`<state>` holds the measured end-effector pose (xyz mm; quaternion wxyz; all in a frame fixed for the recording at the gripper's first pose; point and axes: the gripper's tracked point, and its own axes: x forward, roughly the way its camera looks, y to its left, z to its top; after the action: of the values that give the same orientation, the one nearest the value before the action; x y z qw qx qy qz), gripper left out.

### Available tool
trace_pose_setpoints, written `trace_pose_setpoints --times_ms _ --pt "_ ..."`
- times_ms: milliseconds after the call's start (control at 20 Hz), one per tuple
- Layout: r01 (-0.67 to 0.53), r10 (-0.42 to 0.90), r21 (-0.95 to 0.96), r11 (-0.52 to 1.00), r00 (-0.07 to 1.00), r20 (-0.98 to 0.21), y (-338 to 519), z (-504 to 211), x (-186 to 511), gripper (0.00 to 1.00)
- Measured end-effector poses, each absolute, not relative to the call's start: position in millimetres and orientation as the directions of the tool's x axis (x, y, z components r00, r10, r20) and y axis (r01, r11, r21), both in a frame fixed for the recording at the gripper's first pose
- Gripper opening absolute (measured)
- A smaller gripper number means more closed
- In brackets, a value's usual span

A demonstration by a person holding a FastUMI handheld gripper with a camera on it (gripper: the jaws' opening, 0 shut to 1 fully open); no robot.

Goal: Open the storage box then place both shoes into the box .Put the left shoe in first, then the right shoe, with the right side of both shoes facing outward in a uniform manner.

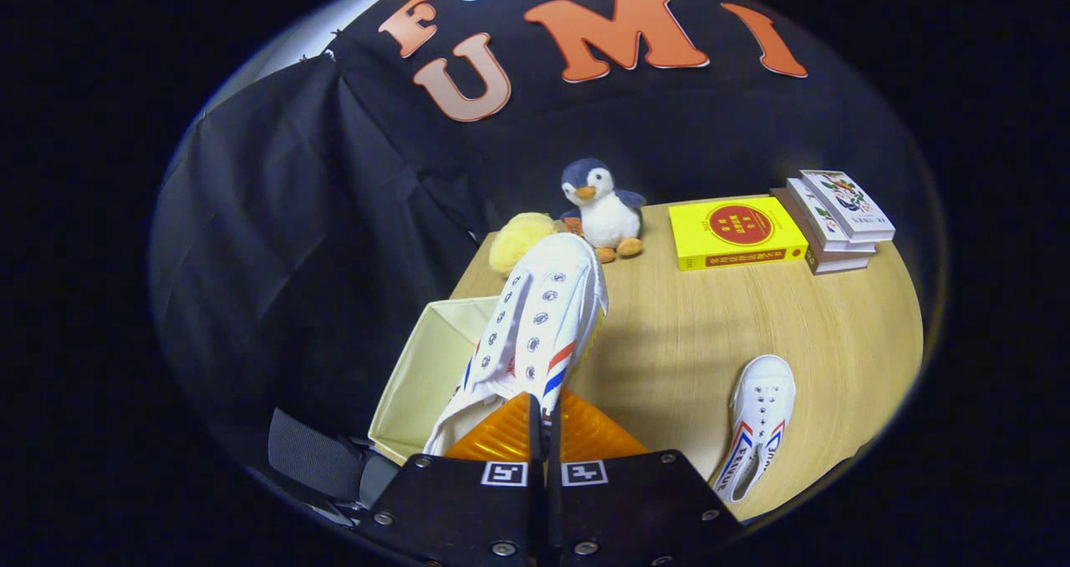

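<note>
White canvas with red and blue stripes marks the shoe (539, 324) that is held up by the gripper (543, 421), whose orange fingers (501, 437) are nearly closed on the heel edge of it, pinching the collar between them. This shoe is carried above the table (685, 333), its toe pointing away from the fingers and its body hanging over the near corner of the cream storage box (422, 375), which is seen already open, with nothing visible inside it. The opening step is therefore judged done, and the first placing is judged under way but not finished. Which foot the held shoe belongs to cannot be told. A second shoe (756, 425) lies flat on the table well apart to the right, untouched, so its placing is left. Beyond are seen a toy penguin (598, 207), a yellow book (736, 232) and a stack of books (836, 220)
</note>
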<state>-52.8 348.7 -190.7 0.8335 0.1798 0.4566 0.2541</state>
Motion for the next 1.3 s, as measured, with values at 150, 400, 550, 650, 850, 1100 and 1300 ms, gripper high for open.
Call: trace_pose_setpoints --times_ms 150,400,550,650,850,1100,1300 --pt "-0.317 0.625 0.539 0.78 0.418 -0.659 394.5 -180.4 -55.5 0.0" --pt "-0.355 0.651 0.551 0.755 0.303 -0.696 464.0 -205.9 -75.0 0.0" --pt "-0.364 0.622 0.524 0.77 0.246 -0.743 486.6 -226.4 -88.4 0.01" --pt "-0.353 0.597 0.509 0.785 0.212 -0.774 497.7 -237.9 -96.8 0.01" --pt "-0.337 0.558 0.487 0.806 0.158 -0.815 513.3 -262.6 -102.3 0.01" --pt "-0.253 0.504 0.464 0.849 0.122 -0.855 530.3 -288.9 -106.9 0.03" --pt "-0.229 0.495 0.472 0.851 0.054 -0.867 535.7 -306.3 -114.8 0.05"
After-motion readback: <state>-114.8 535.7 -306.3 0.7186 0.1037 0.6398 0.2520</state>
